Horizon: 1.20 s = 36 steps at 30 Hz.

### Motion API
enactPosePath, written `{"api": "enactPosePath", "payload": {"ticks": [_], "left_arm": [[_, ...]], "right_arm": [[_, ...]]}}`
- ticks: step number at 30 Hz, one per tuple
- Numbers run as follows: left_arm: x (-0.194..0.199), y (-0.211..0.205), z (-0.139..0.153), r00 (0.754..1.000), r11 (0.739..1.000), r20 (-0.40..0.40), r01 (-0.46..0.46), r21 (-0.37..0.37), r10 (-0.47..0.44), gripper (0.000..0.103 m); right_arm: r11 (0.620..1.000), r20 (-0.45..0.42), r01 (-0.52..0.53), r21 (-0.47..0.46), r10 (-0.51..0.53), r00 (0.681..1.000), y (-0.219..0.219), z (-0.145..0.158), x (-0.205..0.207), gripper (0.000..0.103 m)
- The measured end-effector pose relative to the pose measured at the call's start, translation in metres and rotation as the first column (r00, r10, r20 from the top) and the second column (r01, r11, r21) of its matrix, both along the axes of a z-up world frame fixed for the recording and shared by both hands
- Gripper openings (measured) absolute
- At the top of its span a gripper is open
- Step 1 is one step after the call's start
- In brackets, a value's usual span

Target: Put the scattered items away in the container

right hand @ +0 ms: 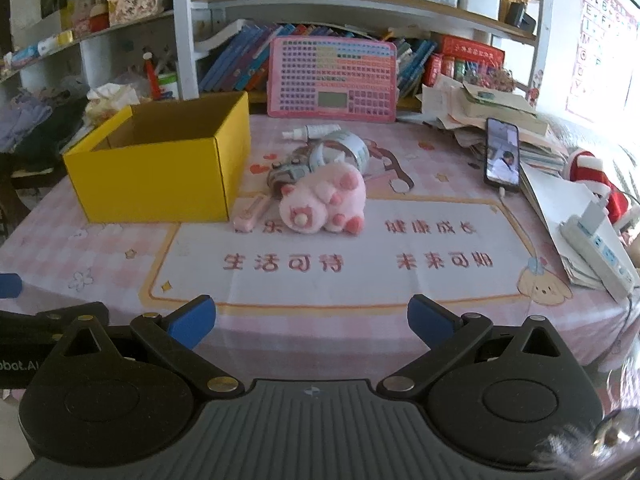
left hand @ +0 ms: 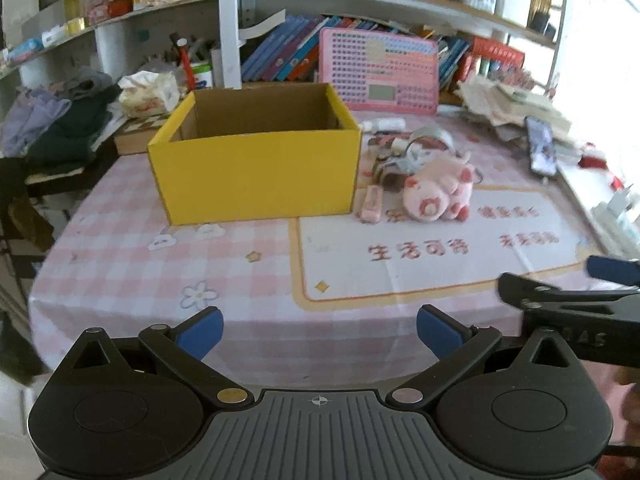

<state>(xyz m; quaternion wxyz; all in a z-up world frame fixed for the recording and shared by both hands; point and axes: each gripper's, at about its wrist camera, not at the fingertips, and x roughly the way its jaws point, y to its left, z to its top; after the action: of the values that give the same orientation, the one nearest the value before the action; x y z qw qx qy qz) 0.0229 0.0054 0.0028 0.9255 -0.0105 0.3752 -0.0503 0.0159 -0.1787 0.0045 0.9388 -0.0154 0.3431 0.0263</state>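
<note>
An open yellow cardboard box (left hand: 256,172) (right hand: 160,172) stands on the pink checked tablecloth; what shows of its inside looks bare. Right of it lies a pink plush pig (left hand: 438,192) (right hand: 320,204), with a small pink case (left hand: 370,204) (right hand: 250,214) beside it. Behind the pig sit a tape roll (right hand: 348,148) (left hand: 434,138), a grey gadget (right hand: 288,172) and a white tube (right hand: 312,132). My left gripper (left hand: 320,334) and right gripper (right hand: 312,322) both hang open over the table's near edge, well short of the items, nothing between their blue pads.
A phone (right hand: 502,156) lies at the right beside stacked papers (right hand: 492,108) and a power strip (right hand: 600,252). A pink toy keyboard (right hand: 332,78) leans against book shelves at the back. Clothes (left hand: 52,124) pile up at the left. A printed mat (right hand: 336,256) covers the near table.
</note>
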Motion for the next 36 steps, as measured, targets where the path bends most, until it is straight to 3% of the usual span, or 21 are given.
{"api": "enactPosePath", "payload": {"ticks": [9,18,23,36], "left_arm": [[0.012,0.004,0.002,0.999,0.997,0.040,0.005,-0.074,-0.002,0.103],[0.048,-0.012,-0.001,0.999,0.998,0.037,0.011,-0.070,-0.009,0.102],[0.069,-0.028,0.000,0.999,0.998,0.043,0.025,-0.055,-0.022,0.098],[0.118,-0.066,0.004,1.000,1.000,0.009,0.007,-0.001,-0.007,0.097]], "right_arm": [[0.999,0.000,-0.050,0.008,0.050,0.999,0.004,-0.005,0.018,0.103],[1.000,-0.037,0.001,0.008,-0.001,0.999,-0.018,-0.011,0.059,0.103],[1.000,-0.034,-0.017,0.010,0.018,0.999,-0.029,-0.011,0.084,0.103],[0.996,-0.075,-0.041,0.075,0.046,0.996,-0.064,-0.015,0.154,0.103]]}}
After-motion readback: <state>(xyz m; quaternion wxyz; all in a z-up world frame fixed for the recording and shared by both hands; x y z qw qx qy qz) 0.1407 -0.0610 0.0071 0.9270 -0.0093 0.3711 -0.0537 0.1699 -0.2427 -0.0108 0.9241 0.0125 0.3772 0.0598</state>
